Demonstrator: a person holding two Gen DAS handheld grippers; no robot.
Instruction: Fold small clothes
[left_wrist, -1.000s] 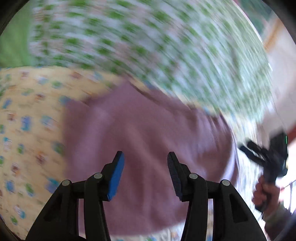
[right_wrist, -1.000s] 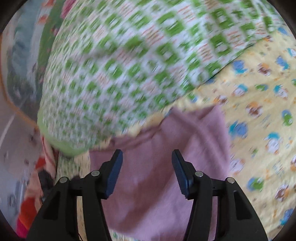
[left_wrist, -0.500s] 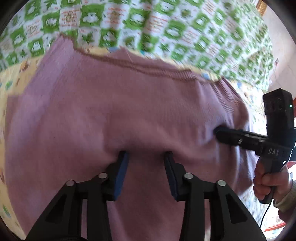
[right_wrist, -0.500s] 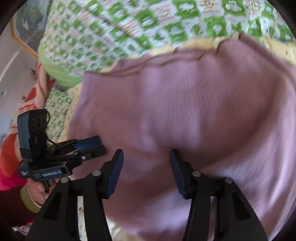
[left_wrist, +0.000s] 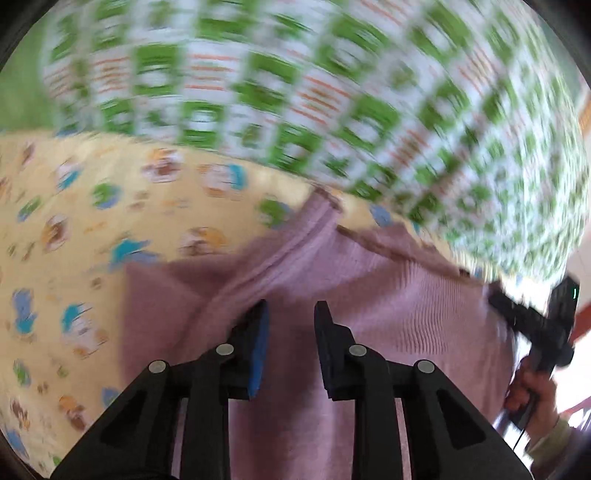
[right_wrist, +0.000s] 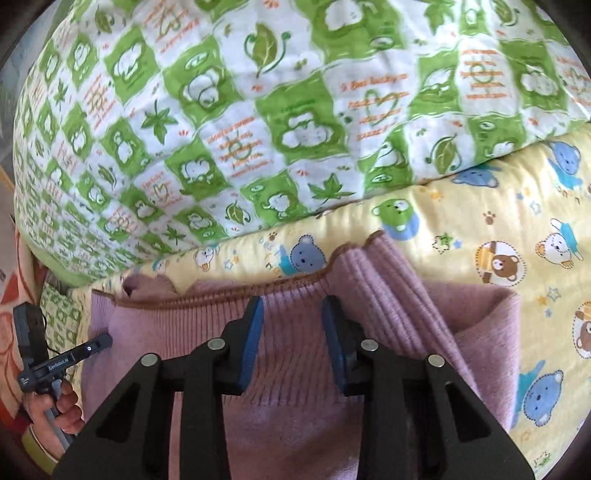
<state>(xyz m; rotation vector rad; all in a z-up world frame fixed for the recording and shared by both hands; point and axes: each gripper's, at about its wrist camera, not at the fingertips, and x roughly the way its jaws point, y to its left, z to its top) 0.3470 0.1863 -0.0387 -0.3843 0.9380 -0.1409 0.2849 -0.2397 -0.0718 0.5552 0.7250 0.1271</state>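
Yellow bear-print sheet (right_wrist: 461, 206) covers bed; bulky green-and-white checked quilt (right_wrist: 258, 110) piled behind, touching sheet. Daylight bright, pale wall (left_wrist: 581, 280) at right.

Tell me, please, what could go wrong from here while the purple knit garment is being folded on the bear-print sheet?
1. Both the left gripper and the right gripper are open over the purple knit garment, so a closing pinch could catch only the top layer and the fold would slip.
2. The ribbed hem is already bunched and uneven; folding now may lock in wrinkles.
3. The green checked quilt lies close behind, on the bear-print sheet, and might get snagged.
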